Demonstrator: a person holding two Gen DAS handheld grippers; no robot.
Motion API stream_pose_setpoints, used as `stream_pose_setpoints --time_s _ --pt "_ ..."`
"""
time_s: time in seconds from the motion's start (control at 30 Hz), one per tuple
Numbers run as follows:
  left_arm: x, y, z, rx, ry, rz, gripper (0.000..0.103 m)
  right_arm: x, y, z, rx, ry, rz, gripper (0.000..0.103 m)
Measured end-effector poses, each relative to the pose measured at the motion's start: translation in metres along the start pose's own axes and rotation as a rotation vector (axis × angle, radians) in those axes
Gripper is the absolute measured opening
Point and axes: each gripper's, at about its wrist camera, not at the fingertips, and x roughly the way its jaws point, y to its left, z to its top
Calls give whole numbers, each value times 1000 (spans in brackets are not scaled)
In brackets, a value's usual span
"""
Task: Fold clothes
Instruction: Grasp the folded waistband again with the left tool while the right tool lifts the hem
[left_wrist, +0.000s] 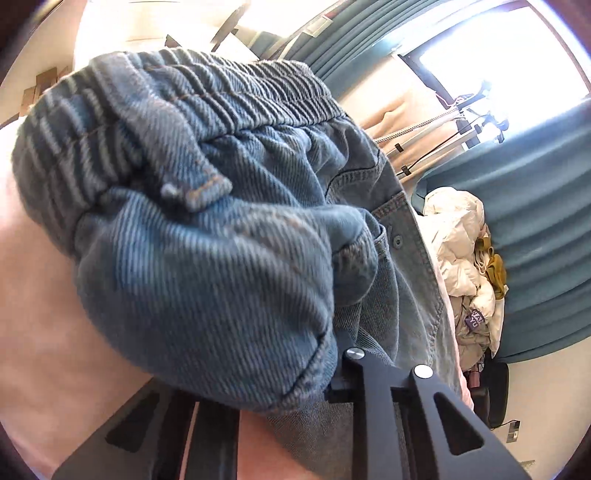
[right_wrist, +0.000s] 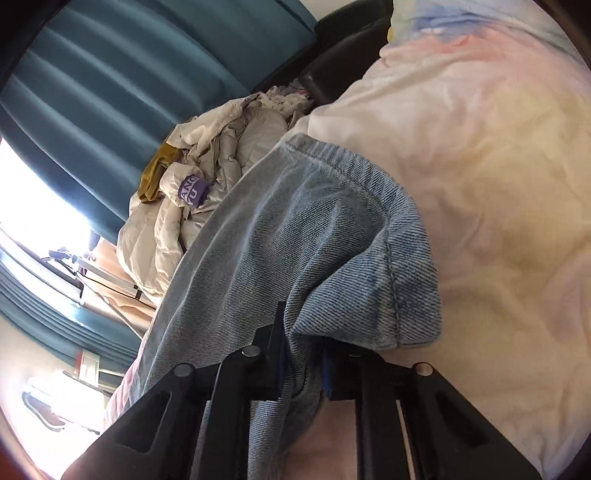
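A pair of blue denim jeans (left_wrist: 207, 229) fills the left wrist view, with the elastic waistband bunched at the top. My left gripper (left_wrist: 317, 369) is shut on the jeans near the waistband; the cloth hides the left finger. In the right wrist view the jeans' hem (right_wrist: 332, 236) drapes over my right gripper (right_wrist: 304, 365), which is shut on the denim between its blue pads. The jeans hang over a pale pink and yellow bedsheet (right_wrist: 498, 184).
A pile of cream and white clothes (left_wrist: 465, 258) with a purple label lies at the bed's edge, also in the right wrist view (right_wrist: 192, 206). Teal curtains (left_wrist: 535, 236) and a bright window stand behind. A black chair (right_wrist: 332, 66) is beyond the pile.
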Motion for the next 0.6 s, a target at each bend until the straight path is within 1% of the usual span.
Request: stream_pose_setpoints --time_s 0.07,0.17,0.27,0.3,0.37,0.47,0.6 --pt "-15 -5 3 3 -17 -5 15 -17 4 2 10 -26 17 9" --pt "-41 -14 8 17 -37 -17 14 -49 18 9 -9 -50 50 9" --pt "-68 -14 12 32 -34 9 14 -85 31 16 -17 -64 92 8" --pt "-78 -9 13 32 -27 14 14 -97 35 18 -19 -68 106 8" --pt "-97 4 17 10 -18 -2 14 -122 42 23 -25 -76 137 8" --pt "-125 21 15 32 -2 -6 14 -162 44 23 -41 -84 178 8" --pt "-157 57 2 33 66 -12 14 -208 25 15 -10 -80 206 8"
